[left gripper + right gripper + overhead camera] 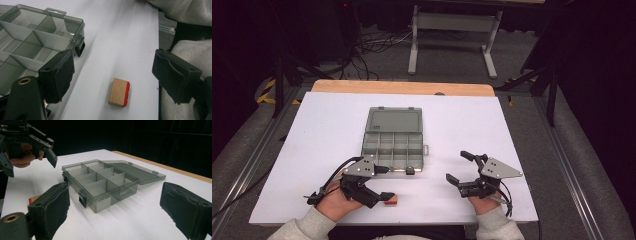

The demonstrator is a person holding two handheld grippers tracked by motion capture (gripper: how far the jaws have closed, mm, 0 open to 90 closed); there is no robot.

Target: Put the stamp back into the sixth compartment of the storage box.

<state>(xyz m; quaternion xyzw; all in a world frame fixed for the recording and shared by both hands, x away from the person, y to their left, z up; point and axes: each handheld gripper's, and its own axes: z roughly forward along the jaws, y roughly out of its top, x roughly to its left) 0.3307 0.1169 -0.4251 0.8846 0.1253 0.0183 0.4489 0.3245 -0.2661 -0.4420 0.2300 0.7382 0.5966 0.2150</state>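
1. Grey plastic compartment box [393, 144] lies open at the centre of the white tabletop [312, 145], lid toward 12 o'clock.
2. Left gripper [384, 182], fingers spread, hovers over a wooden block [119, 92] with a red face, at the box's 6 o'clock.
3. Right gripper [460, 166] sits at 4 o'clock, fingers apart, empty.

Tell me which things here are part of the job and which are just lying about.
Probably part of the job:
- wooden block with a red face
- open compartment box
- left claw, open over the block
- right claw, open

Just lying about:
- cables on the floor
- metal stand beyond the table
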